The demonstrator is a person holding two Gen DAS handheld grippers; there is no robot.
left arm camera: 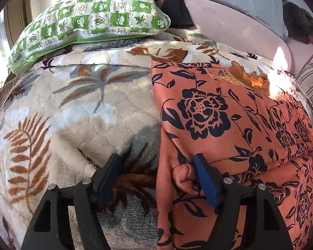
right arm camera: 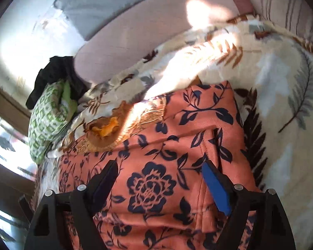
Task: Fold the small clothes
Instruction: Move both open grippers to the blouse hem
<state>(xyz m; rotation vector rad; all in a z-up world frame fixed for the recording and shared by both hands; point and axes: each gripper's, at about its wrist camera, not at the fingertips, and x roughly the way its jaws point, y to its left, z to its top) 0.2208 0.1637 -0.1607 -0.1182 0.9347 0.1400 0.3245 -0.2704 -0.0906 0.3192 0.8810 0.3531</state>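
An orange garment (left arm camera: 229,129) with dark blue flowers is lying on a leaf-patterned blanket (left arm camera: 73,108) covering a bed. The left view is showing the garment's left edge bunching between the left gripper (left arm camera: 156,164) fingers, which are spread wide, gripping nothing. The right gripper (right arm camera: 158,168) is hovering over the cloth, fingers wide apart, empty. A green checked pillow (left arm camera: 89,23) is lying at the bed's far edge; the garment's near end is cut off.
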